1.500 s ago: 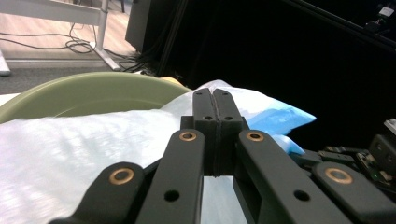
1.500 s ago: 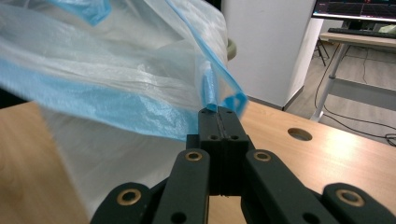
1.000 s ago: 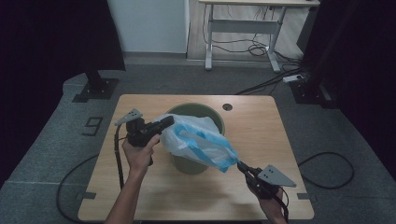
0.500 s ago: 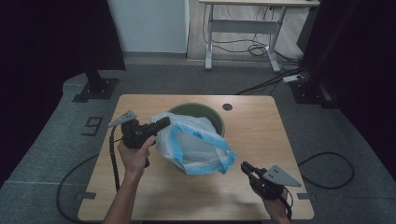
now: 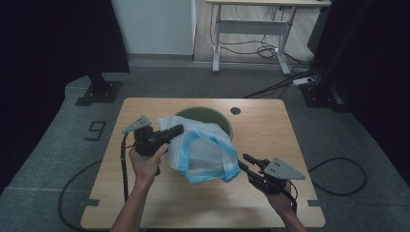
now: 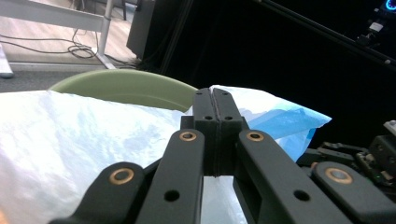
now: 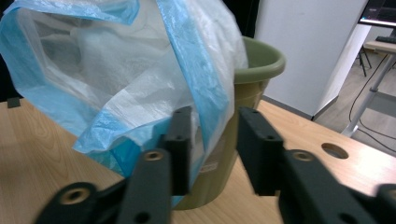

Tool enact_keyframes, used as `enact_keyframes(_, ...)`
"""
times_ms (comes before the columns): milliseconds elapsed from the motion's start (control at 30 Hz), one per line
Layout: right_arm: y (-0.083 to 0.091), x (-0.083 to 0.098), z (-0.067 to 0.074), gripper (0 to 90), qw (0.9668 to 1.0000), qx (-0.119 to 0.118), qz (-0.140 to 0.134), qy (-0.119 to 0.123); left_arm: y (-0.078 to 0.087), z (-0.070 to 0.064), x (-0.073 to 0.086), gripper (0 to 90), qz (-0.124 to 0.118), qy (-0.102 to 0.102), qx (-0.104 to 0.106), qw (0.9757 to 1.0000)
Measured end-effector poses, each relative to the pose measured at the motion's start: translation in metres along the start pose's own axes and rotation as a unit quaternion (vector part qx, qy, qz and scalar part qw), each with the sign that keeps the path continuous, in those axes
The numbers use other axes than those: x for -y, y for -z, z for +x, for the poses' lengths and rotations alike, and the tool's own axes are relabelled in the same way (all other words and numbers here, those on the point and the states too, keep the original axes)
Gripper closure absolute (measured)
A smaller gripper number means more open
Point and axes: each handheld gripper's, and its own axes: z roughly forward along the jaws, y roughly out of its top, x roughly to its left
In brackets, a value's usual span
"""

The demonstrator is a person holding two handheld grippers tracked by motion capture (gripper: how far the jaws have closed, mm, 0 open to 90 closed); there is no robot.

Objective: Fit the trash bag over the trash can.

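Observation:
A white plastic bag with blue trim drapes over the near side of a green bin on the wooden table. My left gripper is at the bag's left edge, jaws shut on the film; in the left gripper view the shut jaws stand in front of the bag and the bin's rim. My right gripper sits just right of the bag's lower corner. Its jaws have just been opening; the bag's blue edge hangs between them, unpinched, before the bin.
A round cable hole lies in the table behind the bin. A black stand base sits on the floor at the back left. A desk frame with cables stands farther back. A cable loops on the floor at right.
The right gripper has let go of the bag's corner and its jaws have parted. The bag, stretched toward the lower right before, now hangs slack. The left gripper has kept its hold.

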Motion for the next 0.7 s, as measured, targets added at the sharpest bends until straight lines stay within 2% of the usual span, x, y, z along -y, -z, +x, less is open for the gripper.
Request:
enact_keyframes(67,-0.006,0.002,0.002,58.8,0.9999,0.001,0.003,-0.010,-0.001,-0.002,0.001,89.7,0.001,-0.001,0.002,1.0000)
enact_keyframes(133,-0.013,0.004,0.004,56.8,0.9997,0.012,0.010,-0.017,-0.001,-0.003,0.001,89.8,0.002,-0.001,0.004,1.0000)
enact_keyframes(267,-0.026,0.008,0.005,54.9,0.9996,0.010,0.014,-0.024,-0.001,-0.001,0.001,89.7,0.001,0.003,0.008,1.0000)
enact_keyframes(300,-0.028,0.008,0.005,58.5,0.9995,0.006,0.013,-0.027,0.000,-0.001,0.001,89.7,0.001,0.004,0.009,1.0000)
enact_keyframes(400,-0.029,0.006,0.008,80.2,0.9997,0.007,0.007,-0.021,0.000,0.000,0.003,89.7,0.000,0.012,0.015,0.9998)
enact_keyframes(467,-0.027,0.003,0.010,87.3,0.9998,0.016,0.006,-0.009,0.000,0.000,0.003,89.7,0.003,0.012,0.017,0.9998)
enact_keyframes(567,-0.022,-0.001,0.009,88.5,0.9998,0.018,-0.001,-0.004,0.001,-0.002,0.002,89.1,0.007,0.010,0.023,0.9997)
enact_keyframes(700,-0.013,-0.012,0.004,88.6,0.9997,0.021,-0.015,0.002,0.006,-0.011,-0.001,88.7,0.010,-0.007,0.031,0.9995)
